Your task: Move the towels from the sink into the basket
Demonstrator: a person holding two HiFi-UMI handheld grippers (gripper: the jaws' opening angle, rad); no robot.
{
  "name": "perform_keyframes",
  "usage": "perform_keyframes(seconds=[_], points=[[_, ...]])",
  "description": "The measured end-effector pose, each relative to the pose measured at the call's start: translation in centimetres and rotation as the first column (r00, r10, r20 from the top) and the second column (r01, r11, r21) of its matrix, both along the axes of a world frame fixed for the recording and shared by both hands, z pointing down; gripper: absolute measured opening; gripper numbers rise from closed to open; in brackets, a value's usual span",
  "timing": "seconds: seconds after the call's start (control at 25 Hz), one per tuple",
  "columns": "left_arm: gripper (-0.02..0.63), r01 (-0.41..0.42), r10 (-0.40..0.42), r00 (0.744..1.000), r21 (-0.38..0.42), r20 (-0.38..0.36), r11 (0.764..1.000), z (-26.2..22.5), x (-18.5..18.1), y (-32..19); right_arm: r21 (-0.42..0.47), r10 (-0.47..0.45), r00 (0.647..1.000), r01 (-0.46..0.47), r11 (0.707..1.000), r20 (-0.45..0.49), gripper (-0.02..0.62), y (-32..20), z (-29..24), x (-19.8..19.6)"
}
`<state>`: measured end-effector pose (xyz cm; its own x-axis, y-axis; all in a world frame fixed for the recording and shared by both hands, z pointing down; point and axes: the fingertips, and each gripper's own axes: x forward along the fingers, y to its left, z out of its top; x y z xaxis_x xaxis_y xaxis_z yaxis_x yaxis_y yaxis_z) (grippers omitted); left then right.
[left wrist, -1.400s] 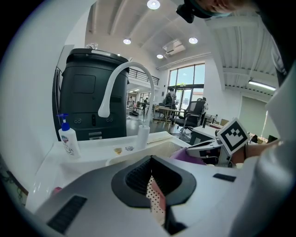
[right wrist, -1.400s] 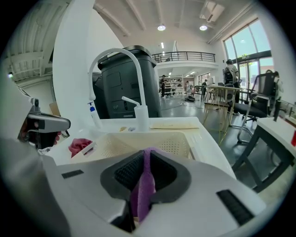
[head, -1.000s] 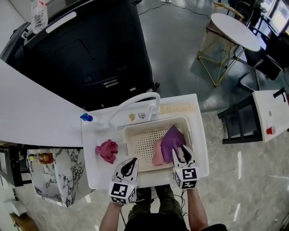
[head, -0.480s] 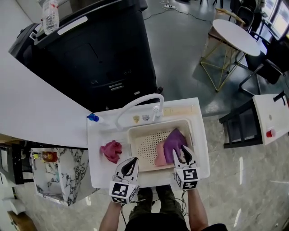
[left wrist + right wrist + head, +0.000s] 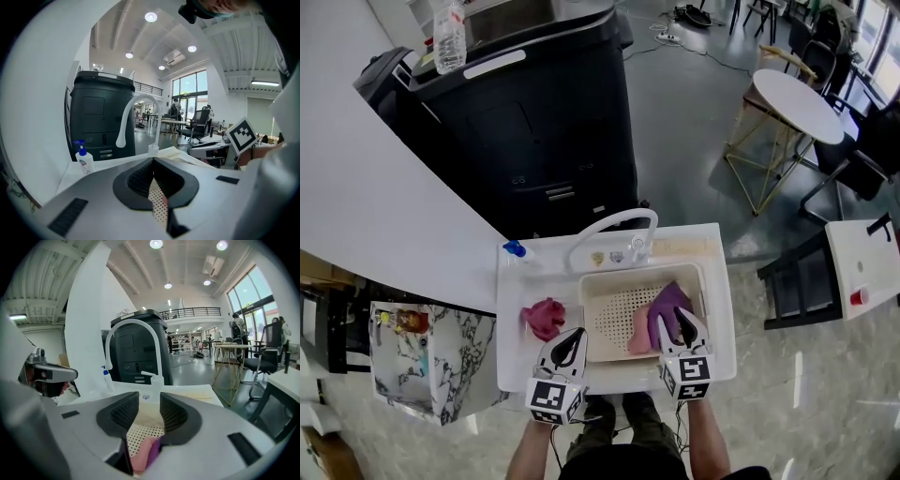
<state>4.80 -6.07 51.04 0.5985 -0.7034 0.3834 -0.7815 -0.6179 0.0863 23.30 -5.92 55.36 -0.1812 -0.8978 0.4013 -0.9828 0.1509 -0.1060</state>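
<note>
A cream perforated basket sits in the white sink unit. In its right half lie a purple towel and a pink towel, also seen below the right gripper's jaws as pink and purple. A dark red towel is crumpled on the counter left of the basket. My right gripper hovers over the purple towel at the basket's near edge, open and holding nothing. My left gripper is at the basket's near left corner, jaws together and empty.
A white arched faucet stands behind the basket, with a blue-capped soap bottle at the counter's back left. A tall black cabinet rises behind the sink. A round white table and chairs are at the right, and a marbled box at the left.
Both grippers have risen a little above the sink's front edge, and the sink looks smaller and lower in the head view. The jaws and the three towels have not changed.
</note>
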Motion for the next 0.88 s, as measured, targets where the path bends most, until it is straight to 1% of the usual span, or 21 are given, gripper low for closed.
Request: perform_keyframes(seconds=[0.24,0.52,0.68,0.88], points=[[0.008,0.039,-0.039,0.999,0.037,-0.012,0.999,-1.8,-1.9,-0.1,0.039,-0.061,0.998,0.061,0.997,0.019,0.153,-0.3,-2.0,-2.7],[0.008,0.094,-0.093,0.996,0.075,-0.017,0.993,-3.7,-4.9,0.2,0.092,-0.122,0.992,0.12,0.989,0.022,0.095,-0.8,-4.5,-6.2],[0.008,0.13,-0.128,0.991,0.094,-0.023,0.987,-4.8,-6.8,0.3,0.13,-0.164,0.986,0.161,0.978,0.012,0.067,-1.2,-6.1,-8.6],[0.008,0.18,-0.178,0.984,0.126,-0.028,0.976,-6.3,-9.5,0.7,0.167,-0.223,0.975,0.219,0.961,0.005,0.057,-1.4,-7.9,-11.9]])
